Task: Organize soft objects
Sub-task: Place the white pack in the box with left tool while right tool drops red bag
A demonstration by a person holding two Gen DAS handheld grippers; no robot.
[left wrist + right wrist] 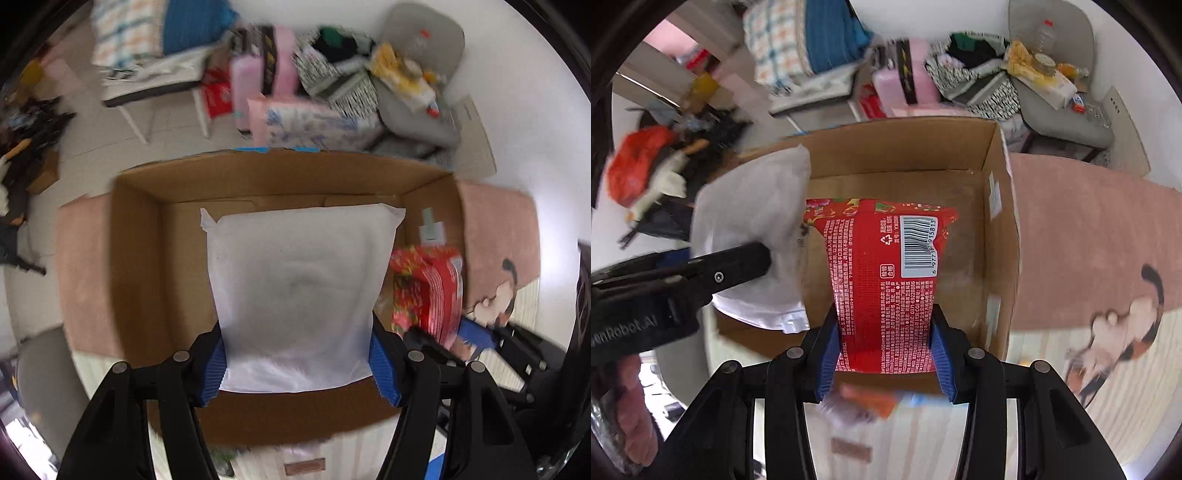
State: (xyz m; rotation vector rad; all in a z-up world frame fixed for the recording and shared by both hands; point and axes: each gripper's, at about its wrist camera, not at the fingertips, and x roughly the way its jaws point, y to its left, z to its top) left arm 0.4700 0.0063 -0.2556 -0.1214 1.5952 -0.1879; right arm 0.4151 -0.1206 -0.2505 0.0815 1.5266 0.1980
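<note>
My left gripper [297, 363] is shut on a white soft pack [299, 291], which hangs over the open cardboard box [136, 258]. In the right wrist view the same white pack [750, 229] shows at the left with the left gripper's black finger across it. My right gripper [884, 356] is shut on a red printed soft pack [882, 280] with a barcode, held above the cardboard box [1001, 236]. From the left wrist view that red pack [428, 291] appears at the right side of the box. Both grippers point down into the box.
The box stands on a pink rug [1089, 236] with a cat picture, over a pale striped floor. Behind it lie piled pink packs [273, 77], a grey chair [1067, 107] with clutter, folded bedding [798, 40] and dark clutter [665, 173] on the left.
</note>
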